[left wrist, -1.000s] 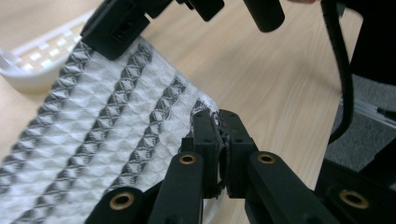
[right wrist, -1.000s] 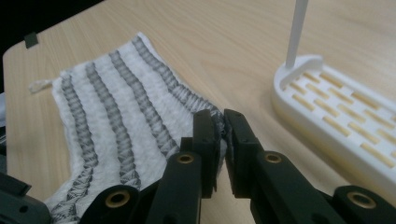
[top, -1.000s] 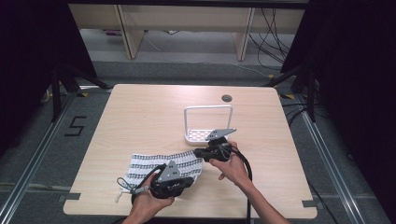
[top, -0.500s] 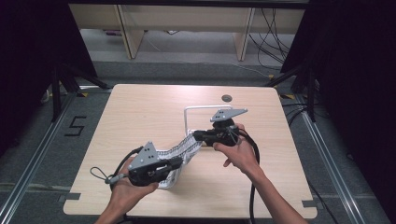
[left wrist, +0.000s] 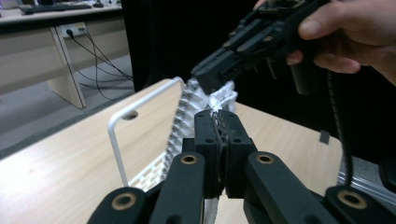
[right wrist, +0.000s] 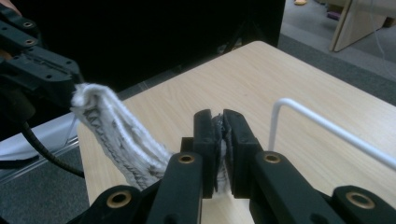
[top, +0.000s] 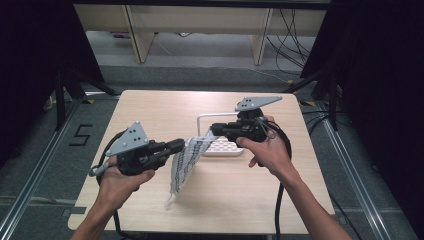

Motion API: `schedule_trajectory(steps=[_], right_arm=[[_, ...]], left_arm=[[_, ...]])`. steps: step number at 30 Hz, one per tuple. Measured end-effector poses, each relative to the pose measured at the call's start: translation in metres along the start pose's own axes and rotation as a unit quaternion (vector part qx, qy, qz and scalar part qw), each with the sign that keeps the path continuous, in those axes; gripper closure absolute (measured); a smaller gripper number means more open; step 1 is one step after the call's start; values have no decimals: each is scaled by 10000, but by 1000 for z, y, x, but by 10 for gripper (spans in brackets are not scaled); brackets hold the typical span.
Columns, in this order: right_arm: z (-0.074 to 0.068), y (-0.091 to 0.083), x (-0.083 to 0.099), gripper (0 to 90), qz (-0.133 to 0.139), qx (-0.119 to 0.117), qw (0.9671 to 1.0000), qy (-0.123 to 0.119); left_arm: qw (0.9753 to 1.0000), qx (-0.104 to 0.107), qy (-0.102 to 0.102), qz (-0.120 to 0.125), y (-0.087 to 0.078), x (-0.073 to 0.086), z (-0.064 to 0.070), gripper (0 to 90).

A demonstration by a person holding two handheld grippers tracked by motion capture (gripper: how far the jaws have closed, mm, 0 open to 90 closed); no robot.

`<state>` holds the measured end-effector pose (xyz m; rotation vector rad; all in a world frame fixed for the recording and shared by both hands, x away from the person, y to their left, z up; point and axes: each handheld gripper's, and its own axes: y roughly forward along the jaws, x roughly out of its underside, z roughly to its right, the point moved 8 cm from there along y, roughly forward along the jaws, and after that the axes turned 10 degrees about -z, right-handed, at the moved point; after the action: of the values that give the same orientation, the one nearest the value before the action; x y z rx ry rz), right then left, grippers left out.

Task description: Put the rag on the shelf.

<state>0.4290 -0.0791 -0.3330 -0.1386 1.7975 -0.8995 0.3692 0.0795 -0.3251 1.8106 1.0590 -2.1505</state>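
Both grippers are holding the cloth (top: 187,155) up off the table (top: 150,107), stretched between them in front of the white rack (top: 218,146). Left gripper (top: 179,145) is clamping one top corner, jaws pressed together on the fabric. Right gripper (top: 212,131) is pinching the other corner, jaws also closed on it. The rest is hanging down, lower edge touching or nearly touching the tabletop. Looks like a spread or fold step. My read: keep both clamps tight, hold the corners level, keep the top edge taut, and avoid snagging the rack's wire handle (left wrist: 122,140).
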Motion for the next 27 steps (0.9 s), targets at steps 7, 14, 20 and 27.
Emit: schedule_trajectory(steps=[7,14,20,27], right_arm=[[8,-33,-16,851,105,347,9990,242],[22,-59,-24,849,227,803,9964,145],[37,-68,-22,848,322,934,9944,377],[52,-70,-23,848,415,1021,9920,618]], left_arm=[[9999,31,27,157,13,-32,-4,871],[9996,-9,-121,240,38,-54,-16,871],[9994,-30,-241,236,59,-66,-26,871],[9992,-109,-342,174,75,-76,-38,872]])
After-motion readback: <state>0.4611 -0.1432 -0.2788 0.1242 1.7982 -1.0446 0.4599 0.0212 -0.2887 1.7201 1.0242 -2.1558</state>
